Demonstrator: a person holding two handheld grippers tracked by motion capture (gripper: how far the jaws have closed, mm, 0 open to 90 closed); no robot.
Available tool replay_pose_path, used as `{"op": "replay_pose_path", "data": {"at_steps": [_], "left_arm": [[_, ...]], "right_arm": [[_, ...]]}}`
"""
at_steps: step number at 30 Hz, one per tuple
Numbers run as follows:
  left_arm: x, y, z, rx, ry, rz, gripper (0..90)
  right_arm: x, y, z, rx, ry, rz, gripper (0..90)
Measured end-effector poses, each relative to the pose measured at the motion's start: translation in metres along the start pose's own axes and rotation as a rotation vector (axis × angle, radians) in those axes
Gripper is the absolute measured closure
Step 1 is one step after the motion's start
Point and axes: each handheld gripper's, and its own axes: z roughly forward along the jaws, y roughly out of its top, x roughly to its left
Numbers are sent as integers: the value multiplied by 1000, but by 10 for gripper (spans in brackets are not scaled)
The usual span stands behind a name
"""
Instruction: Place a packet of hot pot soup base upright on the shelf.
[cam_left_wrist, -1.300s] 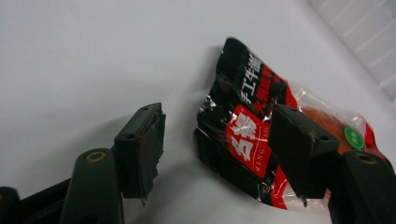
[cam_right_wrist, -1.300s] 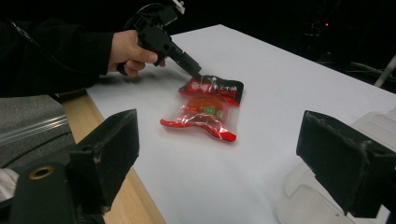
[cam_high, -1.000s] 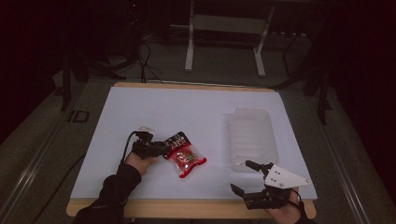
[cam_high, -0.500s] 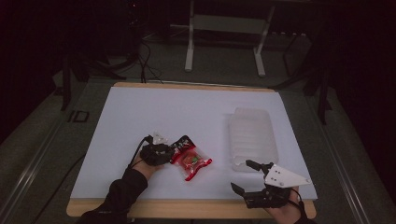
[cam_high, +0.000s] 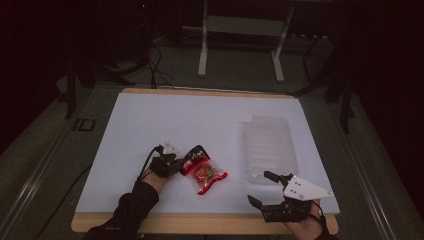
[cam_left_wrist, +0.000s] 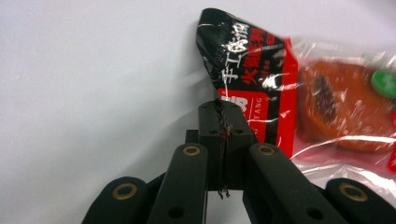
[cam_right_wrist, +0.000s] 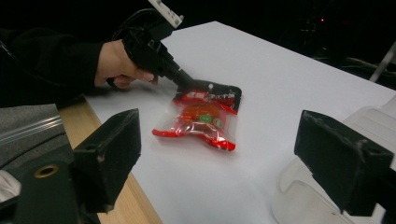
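We take the clear plastic tray (cam_high: 270, 147) as our landmark. The snack packet (cam_high: 202, 170), red and black with a see-through window, lies flat on the white tabletop (cam_high: 200, 120) well to the left of the tray, nearer the front edge than the tray's middle. Its long axis runs on a slant in the high view: the black printed end points up and to the left, away from the tray, and the red sealed end points down and to the right, toward the tray's near corner.

Our left tool (cam_high: 176, 167) sits on the packet's far side from the tray. Its jaws have just been closing and are now pressed together on the black end's corner; in the left gripper view (cam_left_wrist: 222, 140) a thin crinkled edge of the wrapper is pinched between the pads, with the rest of the packet fanning out to the right.

Our right tool (cam_high: 264, 188) hangs just in front of the tray's near edge, jaws spread wide with nothing between them; from its own view (cam_right_wrist: 219, 154) the packet (cam_right_wrist: 203, 119) lies well ahead, lengthwise toward it
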Motion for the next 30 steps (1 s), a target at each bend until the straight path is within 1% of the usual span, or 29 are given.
{"op": "replay_pose_path", "data": {"at_steps": [1, 2, 4, 7, 9, 10, 13, 14, 16, 17, 18, 19, 20, 22, 23, 24, 25, 26, 28, 29, 30], "left_arm": [[0, 2, -2, -5, -3, 6, 887], [-1, 5, -5, -16, -6, 2, 888], [-2, 7, -8, -20, -11, 5, 888], [-7, 16, -19, -41, -23, 28, 889], [-8, 18, -21, -49, -29, 31, 889], [-10, 20, -25, -54, -38, 38, 889], [-15, 25, -32, -65, -41, 62, 890], [-19, 28, -35, -68, -42, 85, 890], [-20, 29, -37, -72, -46, 85, 890], [-21, 31, -39, -75, -49, 86, 890], [-23, 33, -42, -81, -61, 92, 890], [-23, 33, -42, -81, -61, 92, 890], [-24, 34, -44, -81, -61, 101, 890], [-27, 38, -49, -92, -72, 114, 891], [-27, 38, -49, -92, -72, 114, 891], [-31, 40, -52, -94, -81, 131, 890], [-31, 40, -52, -94, -81, 131, 891], [-35, 43, -56, -99, -93, 146, 891], [-35, 43, -56, -99, -93, 146, 891], [-41, 46, -61, -108, -100, 169, 891], [-44, 48, -63, -110, -104, 178, 891]], "right_arm": [[-1, 0, 0, -1, -2, -2, 149], [-1, 0, -1, -3, -2, -1, 157], [-1, 0, -1, -6, 0, 5, 162], [-1, 0, -2, -5, 1, 5, 163], [-1, 0, -2, -3, 1, 6, 162], [-1, 1, -2, -2, 1, 6, 162], [-1, 1, -2, -8, -3, 2, 162], [-2, 1, -2, -4, -2, 0, 162], [-1, 1, -3, -5, -7, -5, 171], [-1, 1, -3, -7, -2, -7, 198], [-1, 1, -4, -8, 2, -10, 217], [-1, 2, -5, -11, 3, -8, 217], [-2, 2, -5, -11, 5, -6, 217], [-2, 2, -5, -13, 4, -7, 217], [-2, 2, -5, -12, 4, -5, 217], [-1, 2, -5, -14, 3, -10, 219], [-1, 2, -6, -18, 2, -20, 222], [-1, 2, -5, -17, 7, -21, 222], [0, 2, -5, -16, 8, -24, 222], [0, 2, -5, -16, 8, -24, 222], [0, 2, -3, -5, 7, -23, 205]]}}
